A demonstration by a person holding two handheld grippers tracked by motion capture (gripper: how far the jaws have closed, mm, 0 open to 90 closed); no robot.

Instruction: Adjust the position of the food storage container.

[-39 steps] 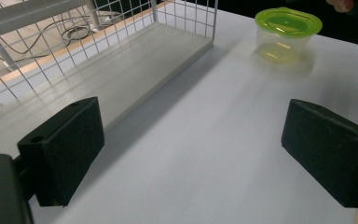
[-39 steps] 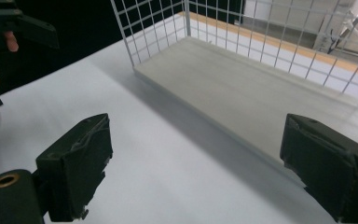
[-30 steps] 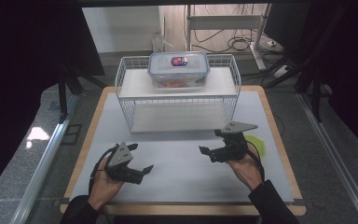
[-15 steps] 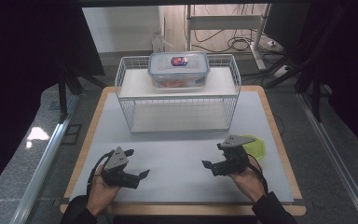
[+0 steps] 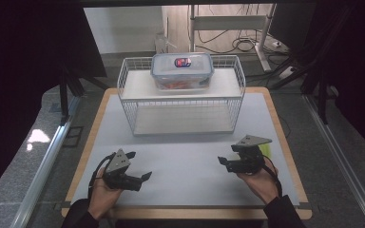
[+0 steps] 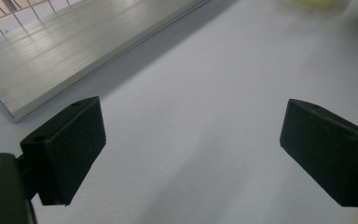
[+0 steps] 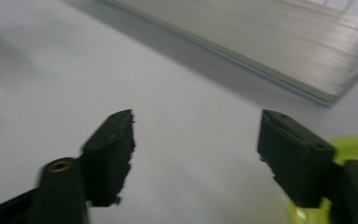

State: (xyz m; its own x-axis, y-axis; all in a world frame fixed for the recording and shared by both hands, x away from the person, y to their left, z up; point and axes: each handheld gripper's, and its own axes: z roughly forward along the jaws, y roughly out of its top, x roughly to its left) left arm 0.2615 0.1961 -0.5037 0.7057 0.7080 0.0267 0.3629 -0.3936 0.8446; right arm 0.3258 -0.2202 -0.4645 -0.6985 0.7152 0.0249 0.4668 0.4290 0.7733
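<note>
I hold both jaws spread: left hand-held gripper (image 5: 140,178), right hand-held gripper (image 5: 224,162). Judged next: approach the lidded container (image 5: 181,70) level, jaws straddling it.

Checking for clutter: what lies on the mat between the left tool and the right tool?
Nothing: in the high view the white mat is bare between the left tool and the right tool.

- The high view looks forward and down over the counter (image 5: 190,156) toward the wire rack (image 5: 180,102).
- Both gripper views sit close above the counter, facing the rack's lower shelf (image 6: 65,56), shared with the high view.
</note>
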